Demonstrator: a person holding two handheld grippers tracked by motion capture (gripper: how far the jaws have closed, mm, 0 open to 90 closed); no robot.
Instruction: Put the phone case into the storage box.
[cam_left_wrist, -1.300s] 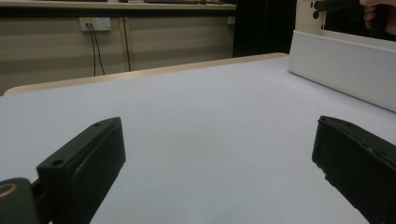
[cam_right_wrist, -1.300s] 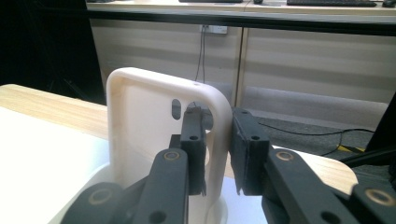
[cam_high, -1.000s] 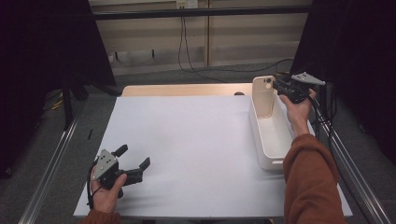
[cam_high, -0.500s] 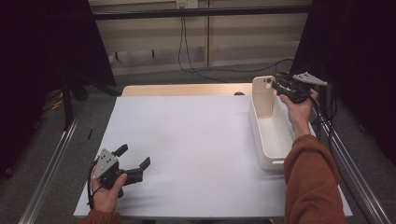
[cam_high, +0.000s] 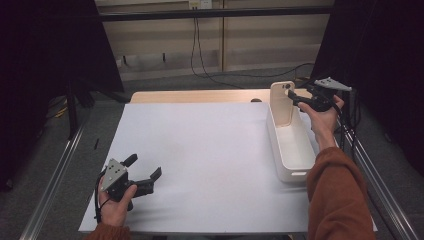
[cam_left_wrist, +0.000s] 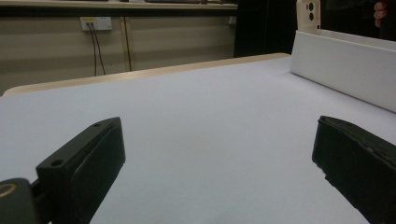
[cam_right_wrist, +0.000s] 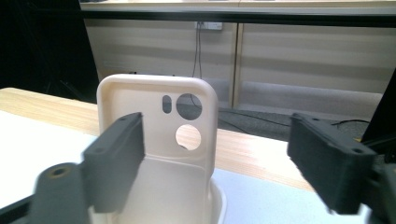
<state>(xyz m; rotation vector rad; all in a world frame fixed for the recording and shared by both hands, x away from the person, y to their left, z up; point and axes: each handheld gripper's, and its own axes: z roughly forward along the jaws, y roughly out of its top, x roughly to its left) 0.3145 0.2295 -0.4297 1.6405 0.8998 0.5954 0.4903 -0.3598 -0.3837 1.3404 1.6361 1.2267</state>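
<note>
At lower left of the high view, the left gripper (cam_high: 144, 172) rests on the white sheet (cam_high: 210, 160), jaws spread and empty. At upper right, the phone case (cam_high: 281, 102) stands upright in the far end of the white tray (cam_high: 292, 172). Beside it the right gripper (cam_high: 295, 98) has just been opening, jaws apart with the case between them, unpinched.

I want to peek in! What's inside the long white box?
A cream phone case stands upright at the far end of the white box. The rest of its floor looks bare; the case's foot is hidden by the box wall.
</note>
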